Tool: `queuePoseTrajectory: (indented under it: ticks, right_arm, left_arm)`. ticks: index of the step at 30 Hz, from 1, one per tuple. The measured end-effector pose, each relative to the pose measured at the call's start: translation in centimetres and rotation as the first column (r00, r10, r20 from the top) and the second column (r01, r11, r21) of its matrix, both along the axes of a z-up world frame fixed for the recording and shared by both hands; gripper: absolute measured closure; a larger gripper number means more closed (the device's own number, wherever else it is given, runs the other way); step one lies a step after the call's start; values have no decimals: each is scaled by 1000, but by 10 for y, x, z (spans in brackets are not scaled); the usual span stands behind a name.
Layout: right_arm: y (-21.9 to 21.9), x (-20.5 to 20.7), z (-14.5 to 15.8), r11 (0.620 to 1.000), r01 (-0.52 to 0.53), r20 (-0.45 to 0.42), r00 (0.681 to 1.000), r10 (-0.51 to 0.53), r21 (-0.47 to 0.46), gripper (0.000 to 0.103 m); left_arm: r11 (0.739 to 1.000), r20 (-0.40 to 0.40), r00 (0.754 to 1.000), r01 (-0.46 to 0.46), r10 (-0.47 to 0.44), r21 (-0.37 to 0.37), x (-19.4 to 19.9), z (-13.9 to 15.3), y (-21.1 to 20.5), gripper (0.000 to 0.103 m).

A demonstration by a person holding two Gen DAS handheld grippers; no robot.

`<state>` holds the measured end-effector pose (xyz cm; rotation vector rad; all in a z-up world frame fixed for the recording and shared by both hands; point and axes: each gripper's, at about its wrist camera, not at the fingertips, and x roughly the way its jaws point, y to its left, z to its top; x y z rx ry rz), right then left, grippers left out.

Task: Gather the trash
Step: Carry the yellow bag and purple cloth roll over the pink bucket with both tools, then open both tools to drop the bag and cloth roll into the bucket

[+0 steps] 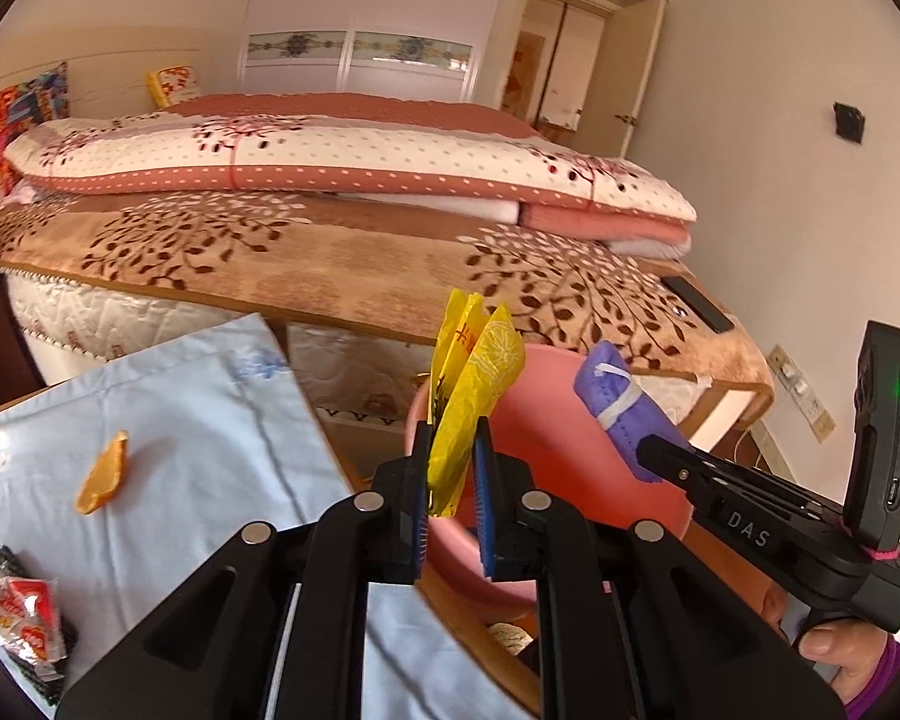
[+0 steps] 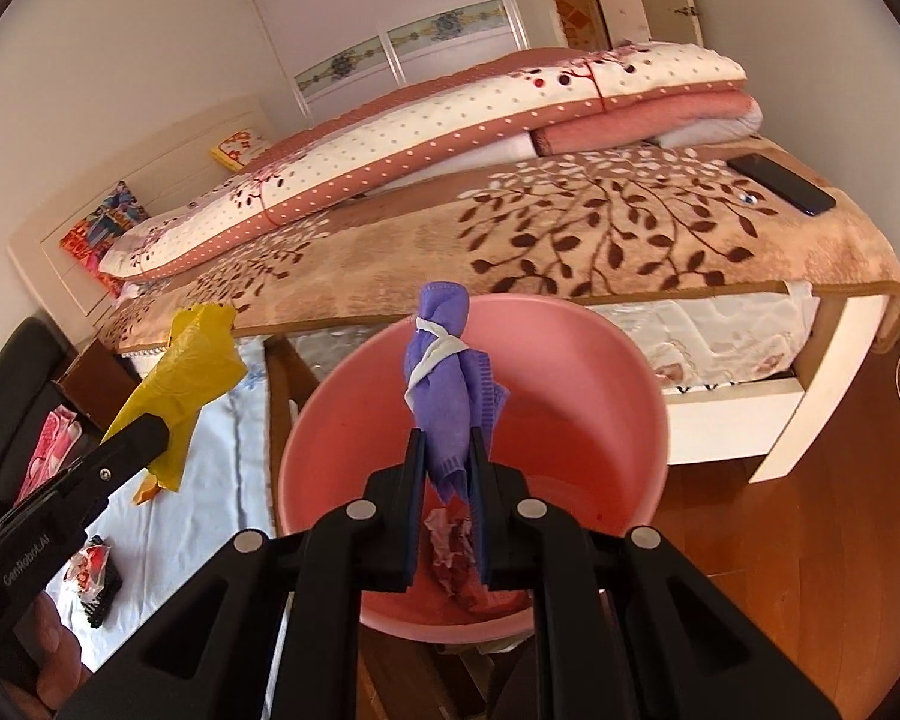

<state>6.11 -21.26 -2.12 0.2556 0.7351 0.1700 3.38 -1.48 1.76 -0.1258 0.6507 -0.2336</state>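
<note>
My left gripper [image 1: 453, 444] is shut on a crumpled yellow wrapper [image 1: 477, 378], held over the near left rim of a pink plastic bin [image 1: 570, 420]. The right gripper [image 2: 447, 444] is shut on a purple face mask [image 2: 450, 360] with white ear loops, hanging above the pink bin [image 2: 600, 372]. A red-and-white crumpled wrapper [image 2: 456, 558] lies at the bin's bottom. The purple mask [image 1: 618, 408] and the right gripper [image 1: 654, 450] show in the left wrist view. The yellow wrapper [image 2: 186, 372] and left gripper [image 2: 150, 432] show at the left of the right wrist view.
A table with a light blue cloth [image 1: 168, 420] holds an orange peel [image 1: 102, 474], a red-white snack wrapper [image 1: 21, 618] and a dark scrubber [image 2: 99, 588]. Behind stands a bed [image 1: 330, 252] with folded quilts and a black phone [image 2: 780, 183]. Wood floor [image 2: 810, 540] lies to the right.
</note>
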Motion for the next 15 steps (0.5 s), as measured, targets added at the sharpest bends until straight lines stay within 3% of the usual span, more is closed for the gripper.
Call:
queuePoseTrajectory:
  ticks: [15]
  right_arm:
    - [-16,9,-18,999,49,-51,997,-49,-13,90]
  left_arm:
    - [997,-32,997,74,-73,29,15,-19,-40,90]
